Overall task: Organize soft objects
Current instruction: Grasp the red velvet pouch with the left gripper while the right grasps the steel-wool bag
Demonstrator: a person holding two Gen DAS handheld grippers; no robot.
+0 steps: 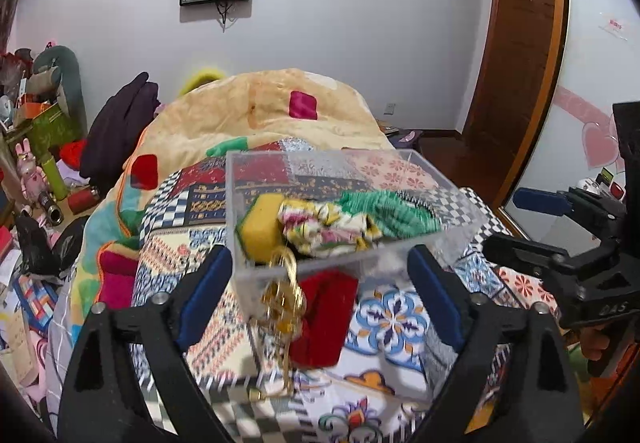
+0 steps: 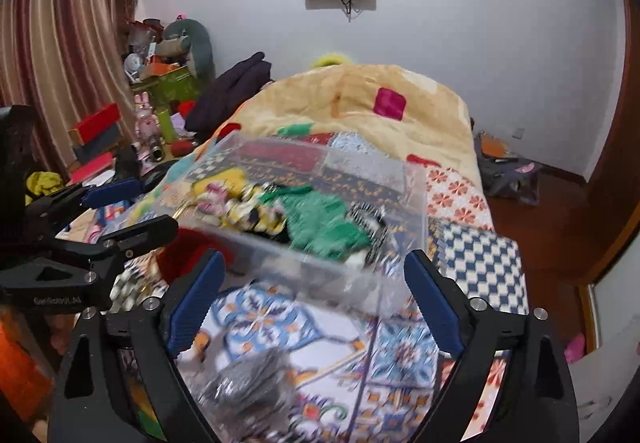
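A clear plastic box [image 1: 240,179] stands on the patterned bedspread [image 1: 396,319] and holds a yellow sponge [image 1: 260,227], a floral cloth [image 1: 320,227] and a green knit [image 1: 384,215]. The box also shows in the right wrist view [image 2: 412,195], blurred. A gold piece [image 1: 284,295] and a red soft item [image 1: 324,319] lie in front of the box. My left gripper [image 1: 320,295] is open just before the box, empty. My right gripper [image 2: 312,299] is open near the box's front corner, empty. A grey fuzzy item [image 2: 248,387] lies below it.
A beige blanket [image 1: 260,107] is heaped at the far end of the bed. Clutter of boxes, bottles and a pink bunny [image 1: 30,167] fills the floor on the left. A wooden door [image 1: 516,55] stands at the right. The other gripper [image 1: 560,243] shows at the right.
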